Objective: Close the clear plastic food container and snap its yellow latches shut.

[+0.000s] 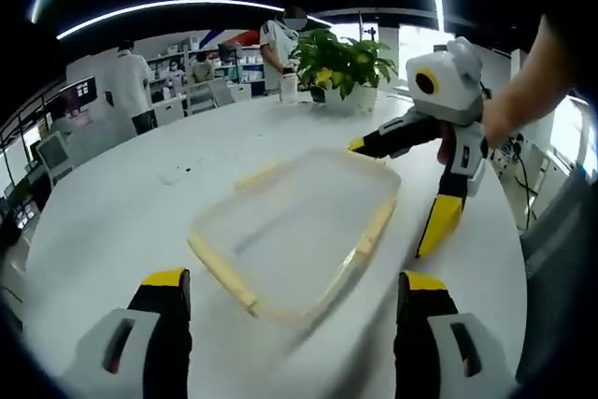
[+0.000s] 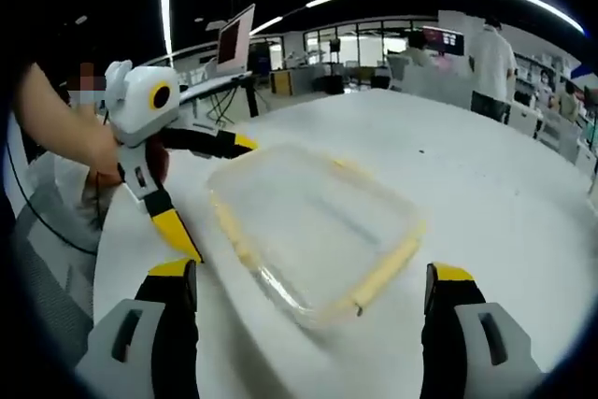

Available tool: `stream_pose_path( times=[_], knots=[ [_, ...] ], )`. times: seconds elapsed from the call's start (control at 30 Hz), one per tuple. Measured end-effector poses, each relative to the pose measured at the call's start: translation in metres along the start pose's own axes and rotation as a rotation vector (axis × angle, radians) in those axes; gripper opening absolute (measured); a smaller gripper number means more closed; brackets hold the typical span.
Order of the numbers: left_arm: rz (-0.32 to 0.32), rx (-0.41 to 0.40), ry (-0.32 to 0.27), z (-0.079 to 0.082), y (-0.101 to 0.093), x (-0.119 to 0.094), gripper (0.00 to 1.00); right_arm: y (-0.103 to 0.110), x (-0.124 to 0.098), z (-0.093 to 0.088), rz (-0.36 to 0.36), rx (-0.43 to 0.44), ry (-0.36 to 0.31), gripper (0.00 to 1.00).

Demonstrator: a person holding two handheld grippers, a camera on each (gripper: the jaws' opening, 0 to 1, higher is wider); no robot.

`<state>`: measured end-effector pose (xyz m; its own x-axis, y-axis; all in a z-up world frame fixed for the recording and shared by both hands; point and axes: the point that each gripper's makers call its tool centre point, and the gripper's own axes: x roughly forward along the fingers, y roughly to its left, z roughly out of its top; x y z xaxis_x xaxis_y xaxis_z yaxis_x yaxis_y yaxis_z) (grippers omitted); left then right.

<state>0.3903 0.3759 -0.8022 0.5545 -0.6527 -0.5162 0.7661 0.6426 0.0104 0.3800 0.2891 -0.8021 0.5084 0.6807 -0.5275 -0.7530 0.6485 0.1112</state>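
The clear plastic container [image 1: 299, 231] lies flat on the white table [image 1: 121, 212], its lid resting on top. Blurred yellow latches [image 1: 220, 273] run along its sides and look splayed outward. My left gripper [image 1: 294, 279] is open just in front of its near edge. My right gripper [image 1: 397, 193] comes in from the right, open, one jaw by the far corner and one beside the right latch. In the right gripper view, the container [image 2: 318, 226] sits ahead of my open right gripper [image 2: 313, 270]. The left gripper [image 2: 220, 198] is open at its left side.
A potted plant [image 1: 346, 63] and a white bottle [image 1: 289, 86] stand at the table's far edge. Several people stand in the background. A grey chair [image 1: 561, 259] sits on the right. A monitor [image 2: 235, 39] stands beyond the table.
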Motion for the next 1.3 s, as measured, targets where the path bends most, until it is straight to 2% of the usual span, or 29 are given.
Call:
stream_pose_path(
  times=[0.1,0.4,0.57,0.63,0.83,0.9,0.97,1.07,1.3],
  knots=[
    [0.006,-0.014,0.002,-0.002,0.0,0.001,0.99,0.002,-0.001,-0.003,-0.005,0.017,0.002,1.0],
    [0.005,-0.039,0.009,-0.008,-0.003,-0.005,0.99,0.003,-0.006,-0.007,-0.026,0.063,-0.012,1.0],
    [0.014,-0.078,0.006,-0.011,-0.003,-0.008,0.98,0.005,-0.009,-0.008,-0.044,0.078,-0.024,1.0],
    [0.018,-0.088,0.0,-0.01,-0.004,-0.01,0.97,0.008,-0.01,-0.007,-0.03,0.102,-0.029,1.0],
    [0.028,-0.133,-0.013,-0.013,-0.006,-0.014,0.96,0.014,-0.012,-0.008,-0.024,0.092,-0.028,1.0],
    [0.031,-0.143,-0.015,-0.014,-0.006,-0.015,0.95,0.018,-0.014,-0.004,-0.007,0.123,-0.052,1.0],
    [0.036,-0.172,-0.018,-0.014,-0.005,-0.019,0.93,0.015,-0.015,-0.007,-0.021,0.126,-0.037,1.0],
    [0.049,-0.2,-0.059,-0.007,-0.004,-0.025,0.93,0.019,-0.018,-0.007,-0.015,0.14,-0.043,1.0],
    [0.066,-0.226,-0.029,-0.027,-0.004,-0.035,0.93,0.019,-0.029,-0.016,-0.032,0.163,-0.033,1.0]
  ],
)
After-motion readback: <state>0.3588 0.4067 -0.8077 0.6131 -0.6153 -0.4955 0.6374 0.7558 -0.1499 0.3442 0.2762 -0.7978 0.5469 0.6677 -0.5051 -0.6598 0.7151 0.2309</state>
